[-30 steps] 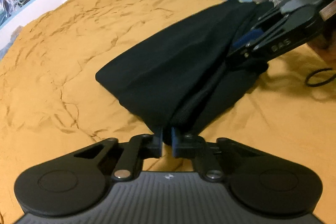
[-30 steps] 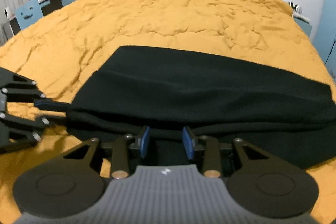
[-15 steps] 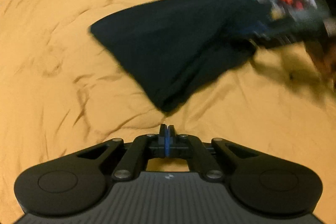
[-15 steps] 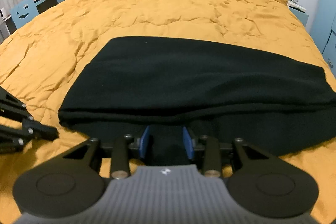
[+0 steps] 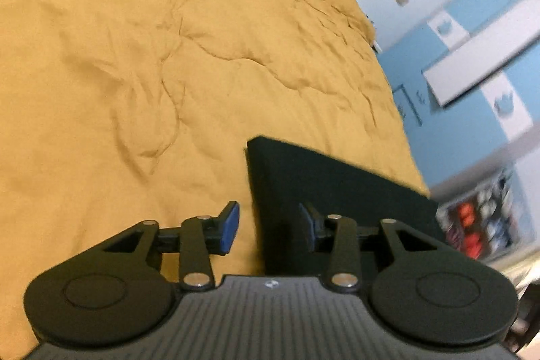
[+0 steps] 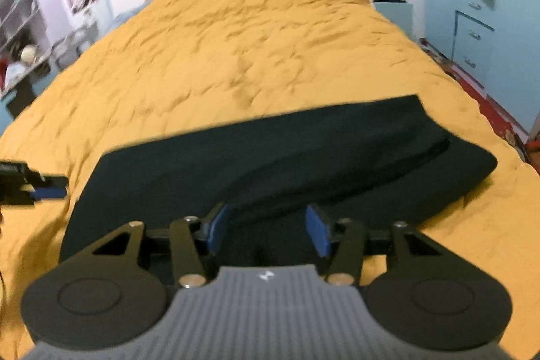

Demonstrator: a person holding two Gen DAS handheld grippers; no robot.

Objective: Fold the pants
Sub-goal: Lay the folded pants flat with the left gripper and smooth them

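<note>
Black pants [image 6: 270, 164] lie folded in a long band across the lower middle of the right wrist frame, flat on the orange bed [image 6: 236, 56]. Right claw [image 6: 266, 230] just been opening, pads clear of the cloth under them, gripping nothing. Left claw [image 5: 270, 226] also just been opening, released, the pants' edge [image 5: 324, 191] running up between its fingers, lower centre-right of the left wrist frame.

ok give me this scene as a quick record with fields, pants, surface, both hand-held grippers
pants: black pants, folded into a long strip, lying flat
surface: wrinkled mustard bedspread
left hand-held gripper: jaws apart, just been opening, over a corner of the pants, pads not pressing
right hand-held gripper: jaws apart, just been opening, over the near edge, not clamping it
</note>
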